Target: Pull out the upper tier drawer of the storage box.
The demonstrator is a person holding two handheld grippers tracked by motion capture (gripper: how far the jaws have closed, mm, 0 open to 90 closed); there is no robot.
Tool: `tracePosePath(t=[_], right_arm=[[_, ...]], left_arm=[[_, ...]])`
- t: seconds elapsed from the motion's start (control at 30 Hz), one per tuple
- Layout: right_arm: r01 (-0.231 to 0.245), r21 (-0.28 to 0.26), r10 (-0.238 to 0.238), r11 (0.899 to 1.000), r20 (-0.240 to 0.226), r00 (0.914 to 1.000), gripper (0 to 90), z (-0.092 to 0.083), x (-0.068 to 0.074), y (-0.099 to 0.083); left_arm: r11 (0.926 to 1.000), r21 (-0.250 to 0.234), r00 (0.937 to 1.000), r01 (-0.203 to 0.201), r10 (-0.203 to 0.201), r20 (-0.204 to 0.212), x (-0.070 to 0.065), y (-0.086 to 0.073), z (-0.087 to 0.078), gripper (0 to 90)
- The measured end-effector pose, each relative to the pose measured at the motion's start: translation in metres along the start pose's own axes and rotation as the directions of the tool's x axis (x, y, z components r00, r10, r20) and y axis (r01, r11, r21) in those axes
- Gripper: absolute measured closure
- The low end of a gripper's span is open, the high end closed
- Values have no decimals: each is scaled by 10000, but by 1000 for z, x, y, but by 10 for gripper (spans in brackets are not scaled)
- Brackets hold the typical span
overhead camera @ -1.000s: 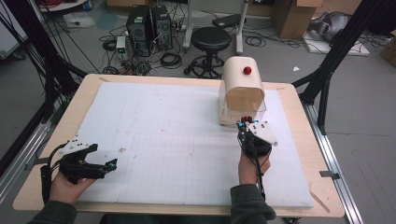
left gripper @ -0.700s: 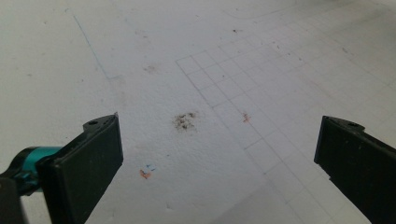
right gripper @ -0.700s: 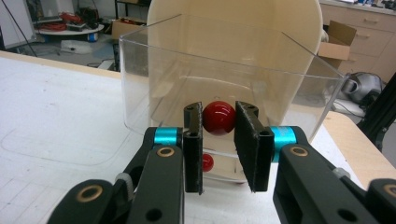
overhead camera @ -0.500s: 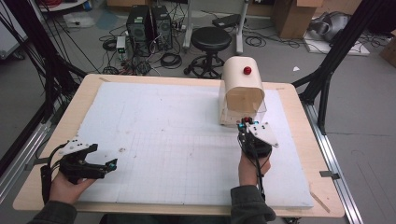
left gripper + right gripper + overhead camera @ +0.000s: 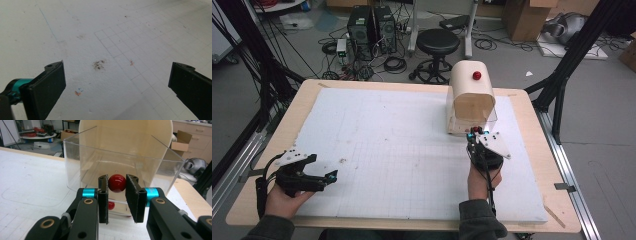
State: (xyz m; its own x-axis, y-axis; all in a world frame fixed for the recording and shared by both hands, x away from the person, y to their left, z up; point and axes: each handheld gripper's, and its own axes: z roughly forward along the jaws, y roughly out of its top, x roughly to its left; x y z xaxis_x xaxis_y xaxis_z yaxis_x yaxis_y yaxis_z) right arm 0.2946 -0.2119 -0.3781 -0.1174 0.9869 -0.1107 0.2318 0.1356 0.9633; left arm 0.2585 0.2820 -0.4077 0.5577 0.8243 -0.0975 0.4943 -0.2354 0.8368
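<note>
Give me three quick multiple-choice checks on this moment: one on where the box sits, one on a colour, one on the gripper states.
1. Where on the white mat does the box stand?
A. the person's near left corner
B. the far right part
C. dead centre

2. What colour is the knob between the right gripper jaws?
A. red
B. blue
C. yellow

3. How do the left gripper jaws stand?
A. clamped on a knob
B. shut on nothing
C. wide apart over bare mat

Answers:
1. B: the high view shows the box at the mat's far right, just ahead of the right gripper.
2. A: the right gripper view shows a red ball-shaped knob on the clear front panel, with the pads closed against its sides.
3. C: the left gripper view shows the two jaws far apart, with stained mat between them.
</note>
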Motion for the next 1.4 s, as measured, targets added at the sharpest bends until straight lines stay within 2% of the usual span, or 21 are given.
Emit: tracePosePath(t=[0.87,1.1,1.4], right_arm=[[-167,-24,167,9999,-134,9998,697,-1,-2,-2],[-240,-44,239,9997,-260,9994,651,-3,-4,-2],[-320,199,335,9993,-803,9962,545,-7,-11,-4]], left_arm=[[10000,31,10000,-34,34,-2,0,0,0,17],[10000,33,10000,-15,15,19,-1,0,0,17],[10000,30,10000,-15,14,51,-1,0,1,17]])
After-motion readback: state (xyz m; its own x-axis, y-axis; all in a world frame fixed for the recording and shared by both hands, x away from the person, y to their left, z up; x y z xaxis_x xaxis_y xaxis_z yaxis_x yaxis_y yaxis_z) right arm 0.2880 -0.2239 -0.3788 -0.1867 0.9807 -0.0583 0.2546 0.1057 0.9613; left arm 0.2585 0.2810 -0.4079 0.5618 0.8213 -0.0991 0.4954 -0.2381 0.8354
